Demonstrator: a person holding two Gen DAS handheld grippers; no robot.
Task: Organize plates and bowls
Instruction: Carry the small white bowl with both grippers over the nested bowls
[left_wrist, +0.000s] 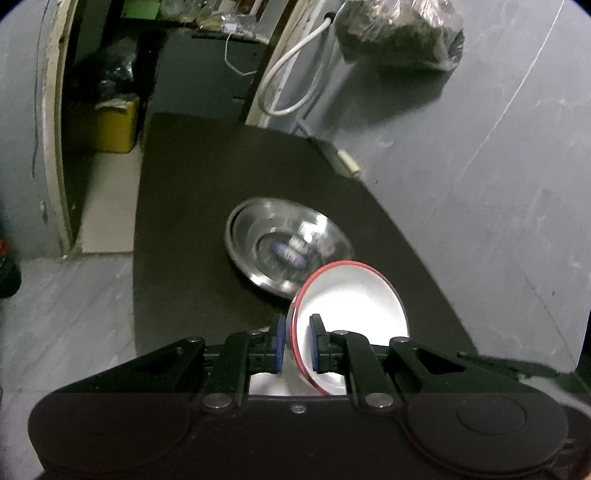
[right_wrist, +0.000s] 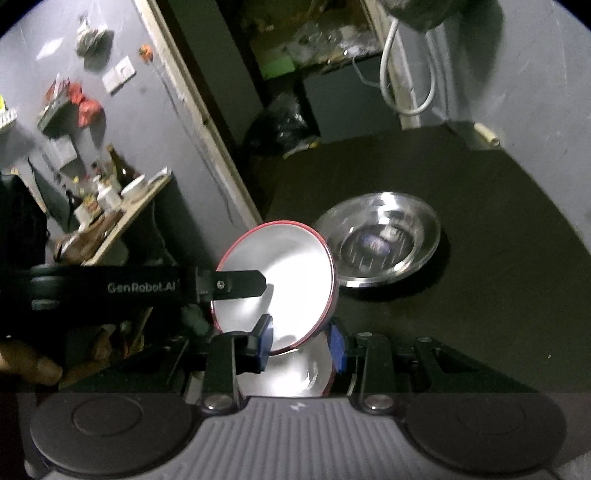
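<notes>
Dim room, glare on white bowl (left_wrist: 354, 295) interior, motion blur, fisheye-bent edges, light perhaps overhead

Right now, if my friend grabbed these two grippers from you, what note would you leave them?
Left gripper: shut on the rim of a red-rimmed white bowl, held tilted in the air.
Right gripper: seems shut on a second white bowl, just under the first; the view is partly blocked.
Steel bowl: sits upright on the dark table, beyond both held bowls.
Done: both white bowls are picked up.
Left: probably stack them together, maybe in the steel bowl, then let go.
</notes>
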